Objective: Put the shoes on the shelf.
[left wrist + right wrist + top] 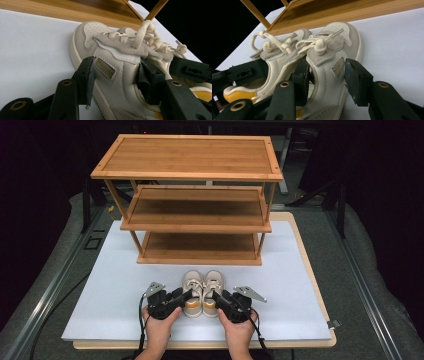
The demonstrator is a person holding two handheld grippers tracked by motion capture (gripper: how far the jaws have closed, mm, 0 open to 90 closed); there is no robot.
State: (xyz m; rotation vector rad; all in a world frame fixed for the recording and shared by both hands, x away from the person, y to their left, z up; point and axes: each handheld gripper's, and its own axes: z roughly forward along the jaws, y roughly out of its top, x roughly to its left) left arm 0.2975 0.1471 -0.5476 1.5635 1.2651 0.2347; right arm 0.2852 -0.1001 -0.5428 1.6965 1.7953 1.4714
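- A pair of small cream shoes stands on the white mat [100, 300], side by side and touching, toes pointing at the wooden shelf rack [200, 200]; that rack serves as the landmark here.
- The left shoe [192, 287] sits just in front of the rack's bottom shelf, a little apart from its front edge. Its laces are tied and its inside lining is yellow at the heel.
- The right shoe [214, 286] stands just beside it, equally near the rack's bottom shelf.
- The left gripper [187, 296] comes at the left shoe from the side away from the rack, held in the person's left hand [159, 327]. In the left gripper view its jaws straddle the left shoe [110, 62]: one pad lies against the outer side by the small label, the other sits at the collar by the tongue. The jaws stand wide and seem to press the shoe's sides, though how firmly I cannot tell.
- The right gripper [216, 297] mirrors it on the right shoe, held in the right hand [239, 330]. In the right gripper view one jaw sits in the gap between the two shoes, against the inner side of the right shoe [332, 57]; the other stands just off the outer side by the label, with a sliver of space showing. So this one brackets the shoe without a clear squeeze.
- All three rack shelves are bare wood.
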